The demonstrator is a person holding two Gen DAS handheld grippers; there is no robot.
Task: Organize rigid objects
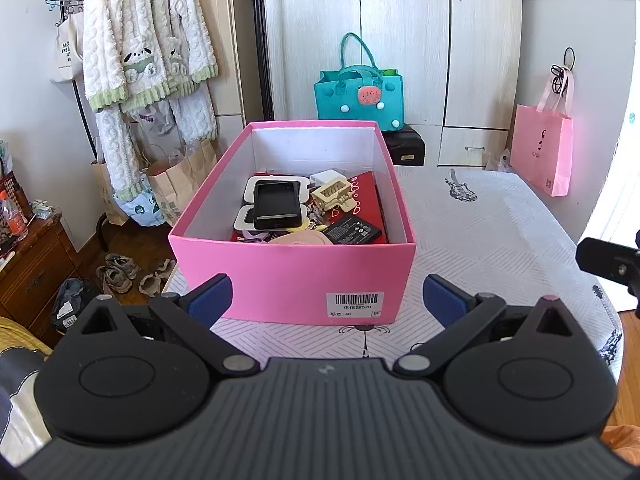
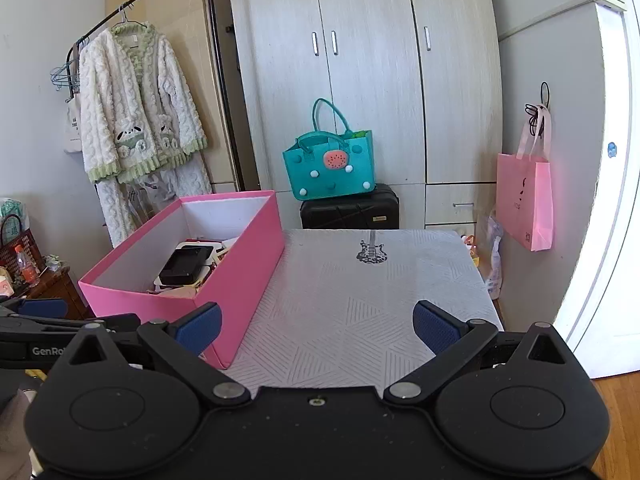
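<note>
Pink box (image 1: 292,276) sits mid-frame on your patterned table (image 1: 480,240), black charger (image 1: 277,205) and battery (image 1: 352,231) inside. Your left gripper (image 1: 326,300) faces it level, jaws wide, empty; your right gripper (image 2: 318,326) likewise, beside it.

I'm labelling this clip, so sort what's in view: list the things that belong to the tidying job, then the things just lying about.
Part of the job:
- pink box
- black charger, on top of the pile inside it
- cream clip
- flat battery
- left gripper and right gripper, both open and empty

Just lying about:
- teal bag on the black case
- pink paper bag
- fleece robe
- shoes
</note>
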